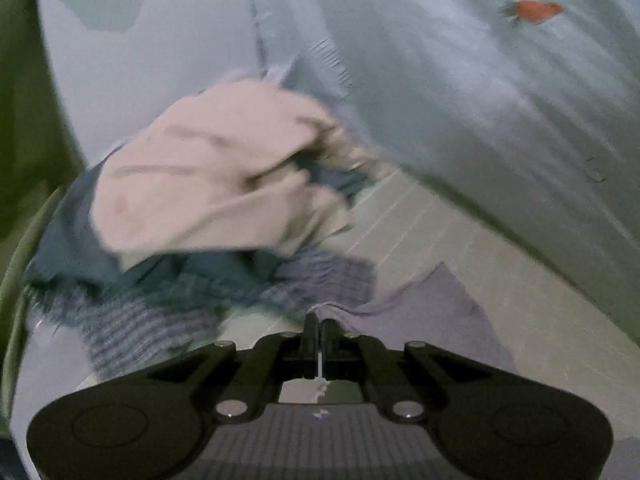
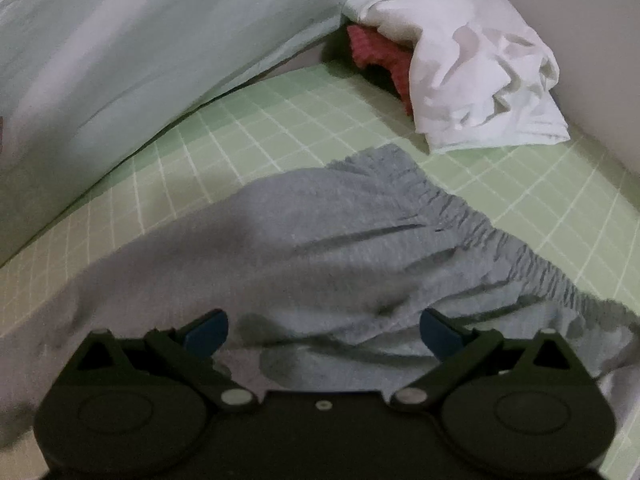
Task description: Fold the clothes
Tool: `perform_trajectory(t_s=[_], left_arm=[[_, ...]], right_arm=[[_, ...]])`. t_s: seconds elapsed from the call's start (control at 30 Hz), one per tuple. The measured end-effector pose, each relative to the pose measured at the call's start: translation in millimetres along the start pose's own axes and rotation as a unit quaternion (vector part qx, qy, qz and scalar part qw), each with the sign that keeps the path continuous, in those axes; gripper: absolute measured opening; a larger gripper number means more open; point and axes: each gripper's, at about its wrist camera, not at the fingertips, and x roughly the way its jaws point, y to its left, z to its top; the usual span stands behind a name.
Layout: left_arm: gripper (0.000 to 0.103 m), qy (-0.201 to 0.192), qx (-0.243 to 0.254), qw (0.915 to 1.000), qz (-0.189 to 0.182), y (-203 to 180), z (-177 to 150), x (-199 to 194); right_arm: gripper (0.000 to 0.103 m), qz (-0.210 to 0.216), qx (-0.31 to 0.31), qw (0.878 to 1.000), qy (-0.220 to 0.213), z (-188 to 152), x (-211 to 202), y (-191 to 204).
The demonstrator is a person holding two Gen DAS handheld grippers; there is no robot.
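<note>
In the right wrist view a grey garment (image 2: 340,256) with a gathered elastic waistband lies spread on the green grid mat (image 2: 248,136). My right gripper (image 2: 324,330) is open, its blue-padded fingers (image 2: 208,334) wide apart just above the near part of the garment. In the left wrist view my left gripper (image 1: 319,328) is shut on an edge of the same grey garment (image 1: 432,312), which trails off to the right over the mat (image 1: 440,232). The view is motion-blurred.
A heap of clothes, beige (image 1: 216,168) on top of blue and striped pieces (image 1: 160,312), lies left of the left gripper. A pale blue sheet (image 1: 460,80) hangs behind. A white cloth over a red one (image 2: 472,60) lies at the mat's far right corner.
</note>
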Motion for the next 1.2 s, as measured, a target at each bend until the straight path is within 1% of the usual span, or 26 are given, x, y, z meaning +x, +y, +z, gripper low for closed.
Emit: perform_trajectory(t_s=[0.03, 0.07, 0.13, 0.23, 0.27, 0.3, 0.33, 0.4, 0.5, 0.57, 0.63, 0.73, 0.83, 0.9, 1.0, 1.03, 1.07, 1.1, 1.13, 1.17, 1.2], left_arm=[[0.008, 0.003, 0.002, 1.0000, 0.008, 1, -3, 0], [0.012, 0.006, 0.005, 0.9998, 0.016, 2, -6, -1], [0.032, 0.008, 0.005, 0.9997, 0.022, 2, -12, -2], [0.047, 0.003, 0.001, 1.0000, -0.001, -5, -12, -7], [0.050, -0.001, 0.004, 0.9999, -0.011, -10, -12, -9], [0.057, -0.008, 0.010, 0.9997, -0.019, -18, -12, -10], [0.066, -0.013, 0.018, 0.9994, -0.026, -27, -12, -11], [0.072, -0.014, 0.035, 0.9985, -0.039, -47, -12, -9], [0.074, -0.010, 0.061, 0.9965, -0.056, -77, -12, -1], [0.074, -0.008, 0.077, 0.9952, -0.060, -95, -13, 4], [0.084, -0.004, 0.088, 0.9941, -0.063, -111, -15, 11], [0.084, 0.025, 0.104, 0.9920, -0.068, -132, -19, 32], [0.084, 0.055, 0.119, 0.9897, -0.058, -148, -24, 53], [0.084, 0.072, 0.116, 0.9898, -0.040, -153, -27, 66], [0.083, 0.095, 0.099, 0.9900, -0.031, -152, -28, 80], [0.080, 0.101, 0.096, 0.9899, -0.028, -151, -28, 84], [0.076, 0.104, 0.094, 0.9899, -0.023, -150, -28, 88], [0.067, 0.106, 0.094, 0.9897, -0.020, -149, -29, 91], [0.063, 0.108, 0.092, 0.9896, -0.023, -147, -28, 92], [0.059, 0.109, 0.086, 0.9898, -0.031, -146, -26, 92], [0.049, 0.110, 0.081, 0.9899, -0.040, -144, -25, 93]], right_arm=[[0.103, 0.003, 0.002, 1.000, 0.001, 0, 0, 1], [0.103, 0.006, 0.001, 1.000, 0.000, 0, -1, 2], [0.103, 0.011, -0.001, 1.000, -0.002, 2, -3, 5], [0.103, 0.020, -0.004, 1.000, -0.005, 10, -1, 15], [0.103, 0.024, -0.003, 1.000, -0.004, 14, 1, 21], [0.103, 0.028, -0.001, 1.000, -0.003, 18, 4, 26], [0.103, 0.032, 0.000, 0.999, -0.002, 22, 6, 32], [0.103, 0.041, 0.003, 0.999, -0.001, 30, 12, 43], [0.103, 0.053, 0.008, 0.999, 0.001, 42, 19, 60], [0.103, 0.060, 0.016, 0.998, 0.009, 49, 30, 71], [0.103, 0.061, 0.024, 0.998, 0.021, 54, 43, 82], [0.103, 0.056, 0.035, 0.997, 0.045, 58, 64, 95], [0.099, 0.043, 0.072, 0.994, 0.071, 57, 80, 100], [0.098, 0.037, 0.083, 0.994, 0.060, 57, 81, 102], [0.098, 0.032, 0.092, 0.993, 0.062, 61, 85, 106], [0.098, 0.031, 0.095, 0.993, 0.062, 62, 86, 107], [0.099, 0.021, 0.089, 0.994, 0.064, 63, 87, 110], [0.098, 0.011, 0.082, 0.994, 0.067, 63, 88, 113], [0.097, 0.000, 0.075, 0.995, 0.069, 64, 89, 117], [0.093, -0.010, 0.069, 0.995, 0.071, 65, 90, 120], [0.086, -0.022, 0.068, 0.995, 0.068, 64, 89, 121]])
